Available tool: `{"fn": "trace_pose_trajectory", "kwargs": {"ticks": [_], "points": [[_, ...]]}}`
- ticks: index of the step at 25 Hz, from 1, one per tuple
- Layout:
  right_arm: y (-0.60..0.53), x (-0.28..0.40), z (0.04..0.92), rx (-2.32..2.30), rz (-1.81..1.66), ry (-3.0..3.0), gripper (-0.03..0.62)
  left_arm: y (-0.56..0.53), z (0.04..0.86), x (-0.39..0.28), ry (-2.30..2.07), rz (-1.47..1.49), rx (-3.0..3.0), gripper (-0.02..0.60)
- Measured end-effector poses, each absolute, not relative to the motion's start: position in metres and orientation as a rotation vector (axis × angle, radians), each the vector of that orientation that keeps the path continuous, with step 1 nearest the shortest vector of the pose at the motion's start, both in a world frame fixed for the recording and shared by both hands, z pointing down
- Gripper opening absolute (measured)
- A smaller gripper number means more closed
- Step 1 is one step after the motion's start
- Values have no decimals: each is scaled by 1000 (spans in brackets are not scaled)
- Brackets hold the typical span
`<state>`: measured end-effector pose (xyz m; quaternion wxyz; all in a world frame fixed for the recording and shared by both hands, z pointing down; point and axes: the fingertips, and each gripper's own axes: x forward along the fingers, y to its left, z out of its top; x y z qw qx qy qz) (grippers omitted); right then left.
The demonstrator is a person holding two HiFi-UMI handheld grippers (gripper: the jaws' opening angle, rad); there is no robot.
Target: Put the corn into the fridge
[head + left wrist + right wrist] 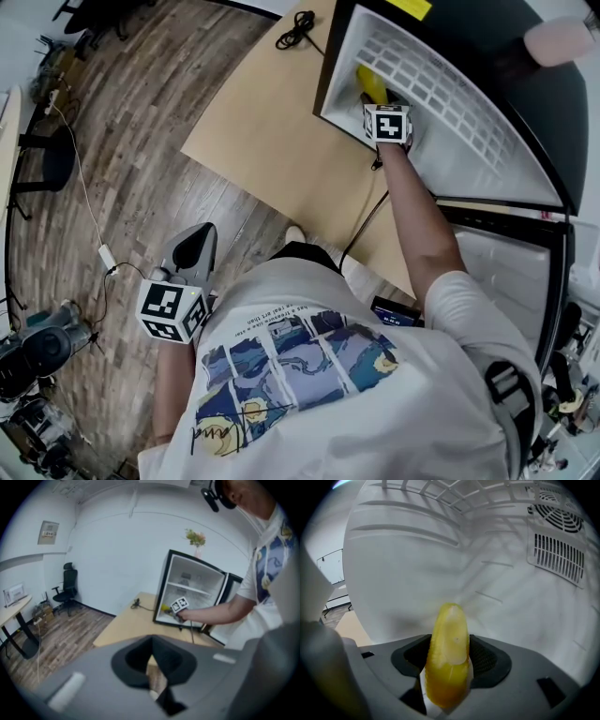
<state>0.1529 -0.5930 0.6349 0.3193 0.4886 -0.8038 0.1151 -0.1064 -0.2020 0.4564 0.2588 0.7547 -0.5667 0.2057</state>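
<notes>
Yellow corn [449, 658] clamped between right gripper [382, 108] jaws, inside white fridge [393, 573]. Left gripper [197, 246] jaws together, empty, over wood floor [141, 112].

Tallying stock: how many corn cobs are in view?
1. The corn is clamped in the right hand-held gripper inside the open fridge; the person's body may hide more.

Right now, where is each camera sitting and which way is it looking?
Head view: on the person's head, looking steeply down at table, fridge, shirt, left claw, right claw.
Left gripper view: on the left claw, low by the person's side, facing the fridge; the right arm shows.
Right gripper view: on the right claw, inside the fridge, facing its white wall; the claw grips the corn.
Shared: head and left gripper views both show the right claw at the fridge.
</notes>
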Motion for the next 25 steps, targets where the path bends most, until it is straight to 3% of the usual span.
{"fn": "trace_pose_trajectory", "kwargs": {"ticks": [25], "points": [[-527,173,625,1305,374,-2115,252,-170,455,-105,-1441,538,2132,9]]}}
